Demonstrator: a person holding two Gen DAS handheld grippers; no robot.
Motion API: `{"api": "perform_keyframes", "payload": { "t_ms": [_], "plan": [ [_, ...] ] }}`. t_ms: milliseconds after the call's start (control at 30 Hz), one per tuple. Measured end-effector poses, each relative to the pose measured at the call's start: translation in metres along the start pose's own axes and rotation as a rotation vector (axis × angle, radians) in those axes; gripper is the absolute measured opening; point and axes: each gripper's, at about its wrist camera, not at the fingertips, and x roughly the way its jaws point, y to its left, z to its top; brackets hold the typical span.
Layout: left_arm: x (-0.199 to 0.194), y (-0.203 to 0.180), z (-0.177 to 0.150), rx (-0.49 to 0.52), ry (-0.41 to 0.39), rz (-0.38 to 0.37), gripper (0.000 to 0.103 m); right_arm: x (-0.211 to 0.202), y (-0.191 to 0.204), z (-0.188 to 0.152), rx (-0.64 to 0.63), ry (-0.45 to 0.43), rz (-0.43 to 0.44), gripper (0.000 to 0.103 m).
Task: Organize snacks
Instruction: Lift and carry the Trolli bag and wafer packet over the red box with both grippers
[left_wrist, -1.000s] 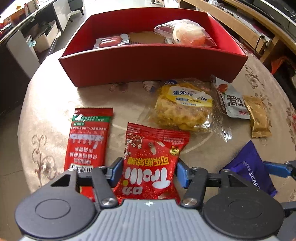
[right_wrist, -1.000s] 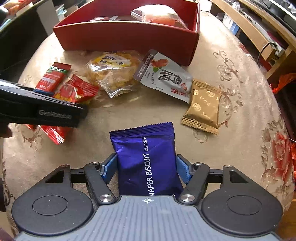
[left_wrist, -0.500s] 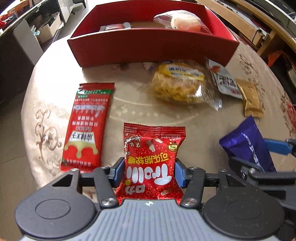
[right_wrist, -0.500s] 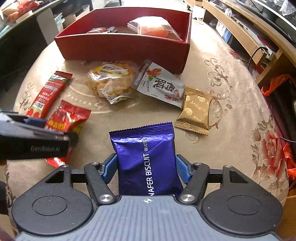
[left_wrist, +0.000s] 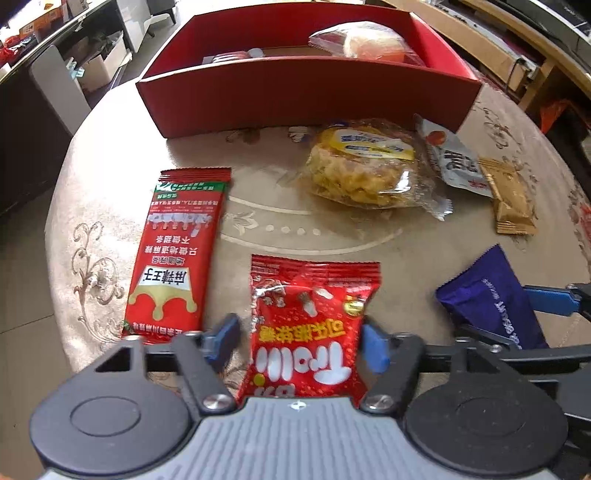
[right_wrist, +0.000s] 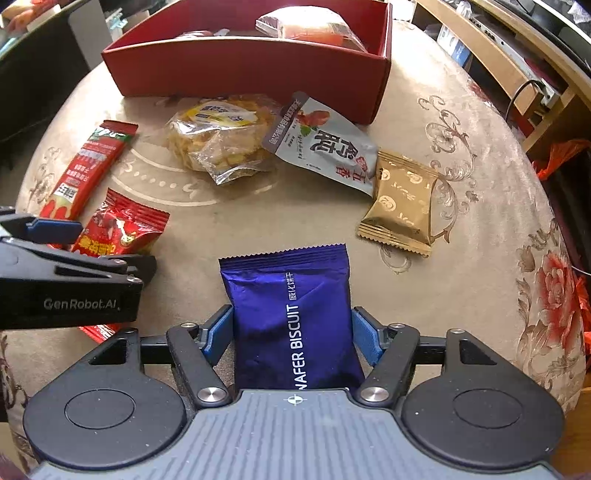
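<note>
My left gripper (left_wrist: 301, 345) is shut on a red gummy candy packet (left_wrist: 310, 317), held above the table. My right gripper (right_wrist: 291, 332) is shut on a blue wafer biscuit packet (right_wrist: 291, 314), also lifted; it shows at the right of the left wrist view (left_wrist: 487, 299). The red box (left_wrist: 295, 88) stands at the table's far side with a wrapped bun (left_wrist: 365, 44) and a small red pack (left_wrist: 229, 57) inside. The left gripper and candy packet (right_wrist: 118, 229) show at the left of the right wrist view.
On the round beige table (right_wrist: 461, 206) lie a long red snack bar (left_wrist: 177, 251), a clear-wrapped yellow pastry (left_wrist: 362, 166), a white-grey pouch (right_wrist: 325, 147) and a gold packet (right_wrist: 402, 203). Shelving stands at the right, furniture at the left.
Both grippers have risen and drawn back with their packets, so the table and box look farther away. The snacks on the table have not moved.
</note>
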Motion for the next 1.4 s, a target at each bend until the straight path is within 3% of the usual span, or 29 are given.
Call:
{"api": "perform_keyframes", "payload": {
  "t_ms": [233,867,1400],
  "plan": [
    [-0.011,-0.004,-0.006,-0.006,-0.003,-0.014,0.049,-0.014,0.000,-0.002,0.009,-0.045,-0.005,0.072],
    [-0.041,0.003,0.006,-0.025,-0.120,0.017,0.049,-0.038,0.005,0.021,0.019,-0.159,-0.035,0.072],
    [-0.060,0.017,0.046,-0.071,-0.221,0.035,0.049,-0.052,0.004,0.061,0.040,-0.237,-0.028,0.072]
  ]
}}
